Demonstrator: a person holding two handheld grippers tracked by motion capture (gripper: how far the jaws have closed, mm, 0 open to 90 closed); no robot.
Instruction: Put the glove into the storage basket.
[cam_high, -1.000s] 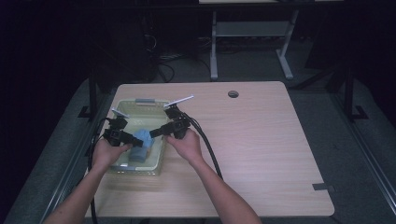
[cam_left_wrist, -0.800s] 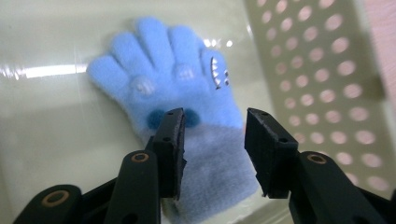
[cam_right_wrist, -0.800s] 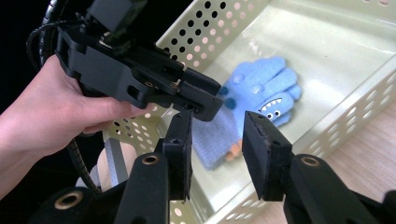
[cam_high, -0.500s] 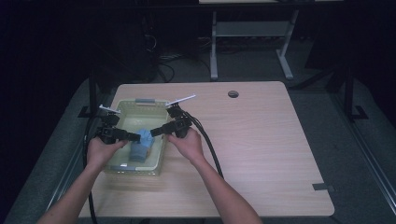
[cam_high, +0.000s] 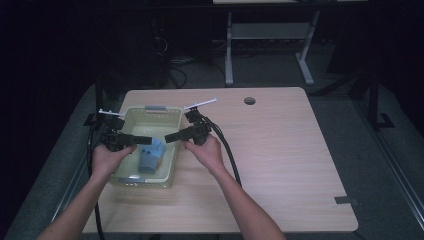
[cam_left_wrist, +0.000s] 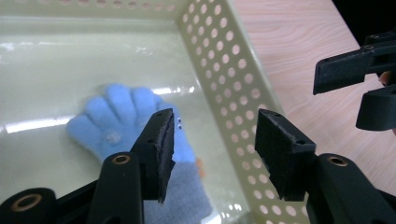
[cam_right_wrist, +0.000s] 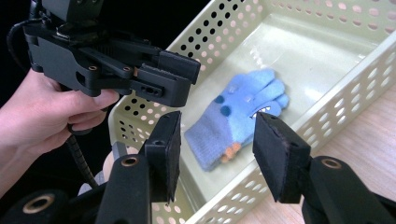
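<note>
Inside basket (cam_high: 126, 181), glove (cam_high: 150, 157) lies mid-floor, unheld.

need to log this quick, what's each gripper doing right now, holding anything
Left gripper: open, fingers have just been opening, nothing between them; the blue glove lies in the basket below.
Right gripper: open, fingers just been opening, holding nothing.

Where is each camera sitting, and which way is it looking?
High view: above the table's near side, looking forward and down at the basket; forearms and both grippers show.
Left gripper view: rides the left gripper, looking down into the basket at the blue glove; its jaws show.
Right gripper view: rides the right gripper, facing the left hand.
All share the glove.
</note>
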